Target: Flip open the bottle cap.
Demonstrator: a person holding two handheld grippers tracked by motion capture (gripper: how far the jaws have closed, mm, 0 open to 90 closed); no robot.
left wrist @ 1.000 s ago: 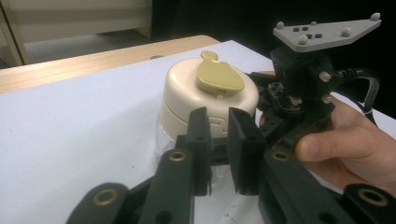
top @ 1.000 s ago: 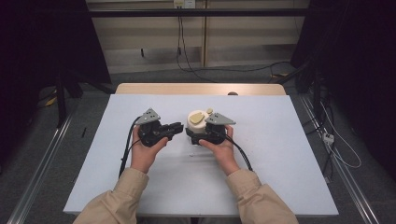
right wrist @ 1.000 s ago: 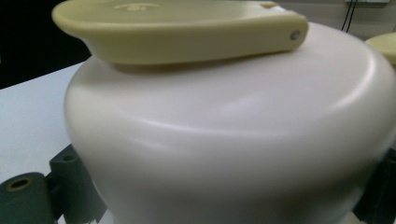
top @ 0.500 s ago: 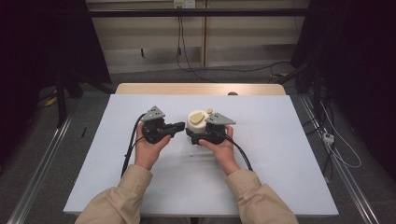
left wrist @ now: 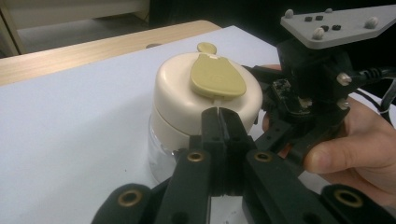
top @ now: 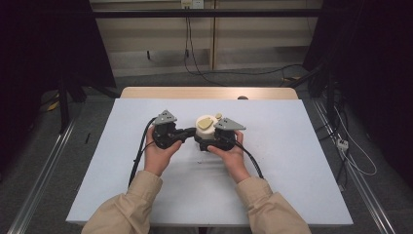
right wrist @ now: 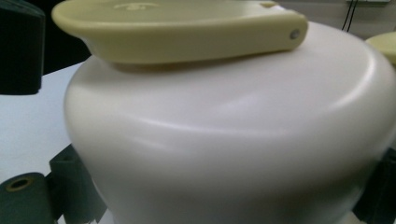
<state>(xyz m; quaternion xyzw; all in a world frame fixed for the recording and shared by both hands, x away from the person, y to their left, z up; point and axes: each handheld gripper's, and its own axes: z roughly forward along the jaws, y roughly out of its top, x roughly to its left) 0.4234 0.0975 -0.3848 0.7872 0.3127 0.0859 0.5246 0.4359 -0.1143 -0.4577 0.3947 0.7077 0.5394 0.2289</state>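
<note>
A small jar [top: 205,123] with a cream lid [left wrist: 187,100], an olive flip tab [left wrist: 217,77] and a clear glass base stands on the white table [top: 292,146]. My right gripper [top: 208,136] is shut on the jar, one jaw on each side; its fingers [right wrist: 28,196] show at the lower edges of the right gripper view, against the lid [right wrist: 224,140]. My left gripper [left wrist: 218,122] is shut with nothing in it, its joined tips at the lid's near side. In the high view the left gripper [top: 187,132] points right at the jar.
The white table top has bare room all round the hands. A wooden strip [top: 209,92] runs along its far edge. Black cables [top: 139,156] trail from both grippers toward the person. Metal rails [top: 39,180] and floor cables [top: 350,151] flank the table.
My left gripper has edged slightly to the right, closer to the jar. The right gripper and the jar have stayed put.
</note>
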